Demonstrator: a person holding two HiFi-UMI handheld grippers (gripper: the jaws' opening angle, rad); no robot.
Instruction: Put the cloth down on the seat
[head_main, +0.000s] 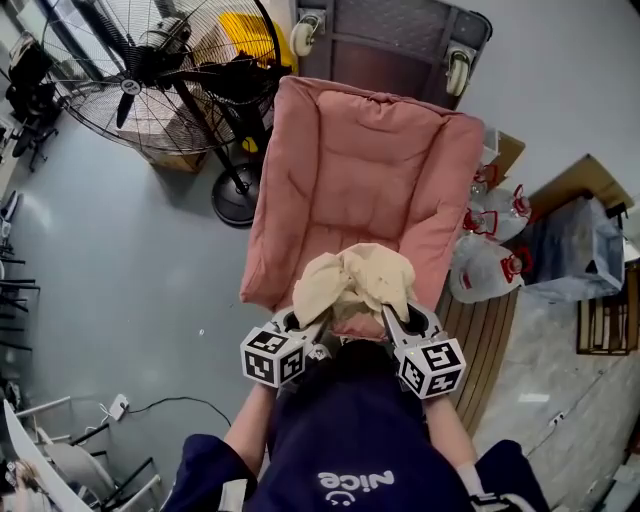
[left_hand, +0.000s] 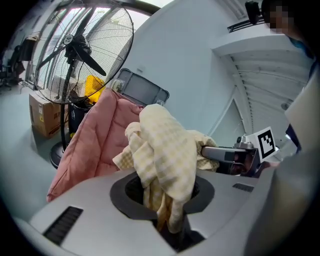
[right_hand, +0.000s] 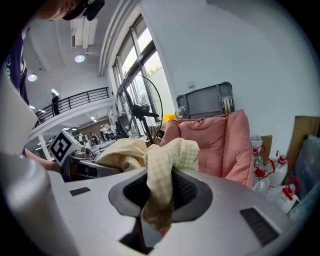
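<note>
One word to read: "nice", in white with a small smile mark beside it, printed on the person's dark shirt (head_main: 350, 440) and upside down in the head view. The left marker cube (head_main: 272, 357) and right marker cube (head_main: 431, 366) carry black-and-white square codes, no letters or digits. Red labels on the water bottles (head_main: 488, 270) — print too small to make out.

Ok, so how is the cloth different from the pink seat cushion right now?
The cloth is pale yellow check; the seat cushion is plain pink, quilted. The cloth is bunched up and gripped by the left gripper and right gripper; the seat cushion lies spread out. The cloth is far smaller than the seat cushion. Both are soft fabric.
</note>
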